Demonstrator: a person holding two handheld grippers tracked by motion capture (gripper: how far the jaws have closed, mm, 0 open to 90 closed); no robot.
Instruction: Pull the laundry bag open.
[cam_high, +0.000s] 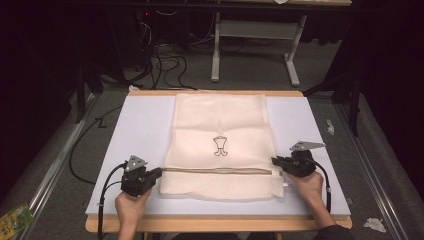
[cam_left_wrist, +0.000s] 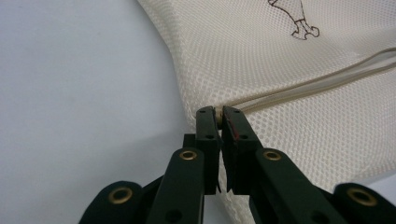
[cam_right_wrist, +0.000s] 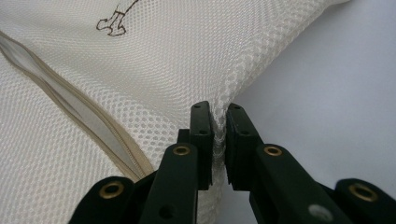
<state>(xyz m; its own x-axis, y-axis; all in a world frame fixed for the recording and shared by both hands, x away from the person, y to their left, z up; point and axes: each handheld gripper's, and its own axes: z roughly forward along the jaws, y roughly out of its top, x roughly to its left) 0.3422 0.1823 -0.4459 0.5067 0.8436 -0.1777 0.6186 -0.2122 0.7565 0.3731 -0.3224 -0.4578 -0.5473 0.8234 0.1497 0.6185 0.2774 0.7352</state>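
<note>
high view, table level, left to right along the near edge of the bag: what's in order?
left gripper → zip end of the mesh laundry bag → zipper running across → printed emblem just above mid-zip → right gripper → bare white table.

the right gripper (cam_right_wrist: 219, 116) rises from the bottom edge of its view, its two black jaws nearly together on the puckered side edge of a cream mesh bag (cam_right_wrist: 177, 60). the bag lies on a pale table (cam_right_wrist: 336, 88), which shows bare to the right. a beige zipper (cam_right_wrist: 70, 107) runs slantwise across the mesh at the left, and part of a small dark drawing (cam_right_wrist: 112, 21) sits near the top edge.
</note>
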